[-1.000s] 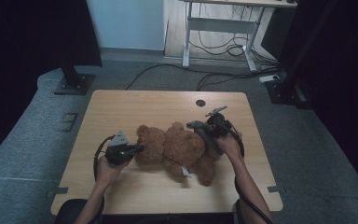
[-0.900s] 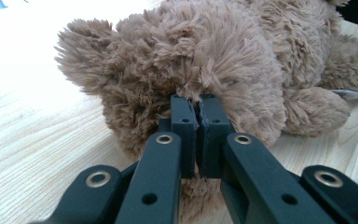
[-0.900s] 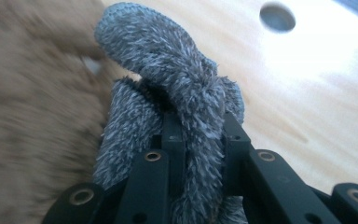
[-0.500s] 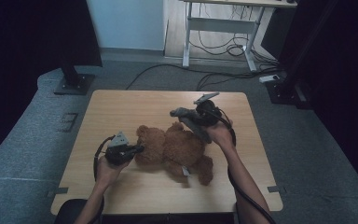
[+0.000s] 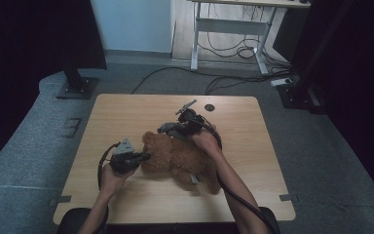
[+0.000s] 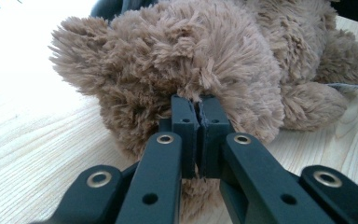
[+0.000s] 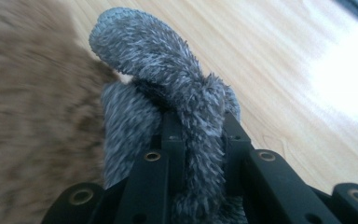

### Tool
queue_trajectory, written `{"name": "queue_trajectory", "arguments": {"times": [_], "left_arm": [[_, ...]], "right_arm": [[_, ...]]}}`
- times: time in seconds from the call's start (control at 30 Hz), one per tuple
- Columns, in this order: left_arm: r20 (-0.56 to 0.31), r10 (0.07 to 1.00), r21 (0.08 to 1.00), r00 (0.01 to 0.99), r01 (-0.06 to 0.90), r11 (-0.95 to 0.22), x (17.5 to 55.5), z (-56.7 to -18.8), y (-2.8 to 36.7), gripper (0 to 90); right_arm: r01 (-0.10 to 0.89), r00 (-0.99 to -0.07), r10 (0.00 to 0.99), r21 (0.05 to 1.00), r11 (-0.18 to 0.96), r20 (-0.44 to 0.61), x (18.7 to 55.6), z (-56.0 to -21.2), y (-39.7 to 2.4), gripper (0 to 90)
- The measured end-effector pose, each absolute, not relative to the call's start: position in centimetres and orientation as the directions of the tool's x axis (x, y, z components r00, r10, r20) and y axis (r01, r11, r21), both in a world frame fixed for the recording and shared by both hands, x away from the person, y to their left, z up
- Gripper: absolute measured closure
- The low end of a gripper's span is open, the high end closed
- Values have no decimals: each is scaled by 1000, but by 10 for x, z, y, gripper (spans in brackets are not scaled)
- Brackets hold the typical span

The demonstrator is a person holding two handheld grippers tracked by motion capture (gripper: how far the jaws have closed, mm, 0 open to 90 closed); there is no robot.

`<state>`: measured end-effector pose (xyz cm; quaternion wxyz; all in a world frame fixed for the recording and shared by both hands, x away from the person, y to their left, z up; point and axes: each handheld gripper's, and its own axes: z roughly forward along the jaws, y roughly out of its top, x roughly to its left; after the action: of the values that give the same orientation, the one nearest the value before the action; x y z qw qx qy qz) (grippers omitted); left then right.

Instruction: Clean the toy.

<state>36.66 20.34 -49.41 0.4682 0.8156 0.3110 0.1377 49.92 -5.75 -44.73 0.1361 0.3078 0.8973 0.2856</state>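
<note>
My right tongs (image 5: 168,128), pinching a fuzzy grey cloth (image 7: 168,93), swung far-left toward the bear's head; my left tongs (image 6: 198,105) stayed clamped on the fluffy brown teddy bear (image 5: 180,158).

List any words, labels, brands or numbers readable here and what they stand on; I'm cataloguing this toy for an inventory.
None can be read.
Teddy bear: a small pale tag near its leg, too small to read.
Grey fuzzy piece in the right gripper: no print.
Left gripper and table: no markings.

- A light wooden table (image 5: 126,117) with a small dark round hole (image 5: 209,107) near the far edge
- A fluffy brown teddy bear (image 5: 177,158) lies on it
</note>
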Motion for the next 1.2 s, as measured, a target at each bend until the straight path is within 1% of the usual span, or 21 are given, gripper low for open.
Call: {"name": "queue_trajectory", "arguments": {"times": [0.2, 0.4, 0.63, 0.8, 0.93, 1.03, 1.1, 1.2], "left_arm": [[-64, 635, 849, 770, 376, -370, 366, -494, 203, 872], [-62, 634, 850, 771, 374, -371, 366, -495, 203, 872], [-62, 632, 851, 772, 373, -371, 366, -495, 204, 872], [-63, 631, 850, 773, 373, -372, 366, -496, 203, 872], [-62, 630, 849, 774, 373, -374, 367, -496, 203, 871], [-66, 631, 849, 773, 375, -371, 368, -496, 203, 861], [-68, 632, 850, 772, 376, -369, 368, -495, 203, 829], [-53, 633, 843, 773, 374, -386, 369, -493, 203, 736]], "right_arm": [[530, -739, 671, 564, 633, -59, 515, -462, -65, 762], [559, -715, 696, 544, 626, -66, 523, -472, -74, 762], [586, -681, 725, 517, 624, -104, 529, -482, -87, 762], [611, -646, 753, 506, 609, -125, 530, -482, -97, 762], [606, -630, 765, 532, 591, -133, 527, -474, -106, 763], [587, -626, 767, 564, 581, -139, 521, -460, -112, 762], [569, -625, 768, 590, 573, -142, 515, -447, -115, 763], [535, -637, 757, 625, 568, -143, 504, -427, -121, 762]]}}
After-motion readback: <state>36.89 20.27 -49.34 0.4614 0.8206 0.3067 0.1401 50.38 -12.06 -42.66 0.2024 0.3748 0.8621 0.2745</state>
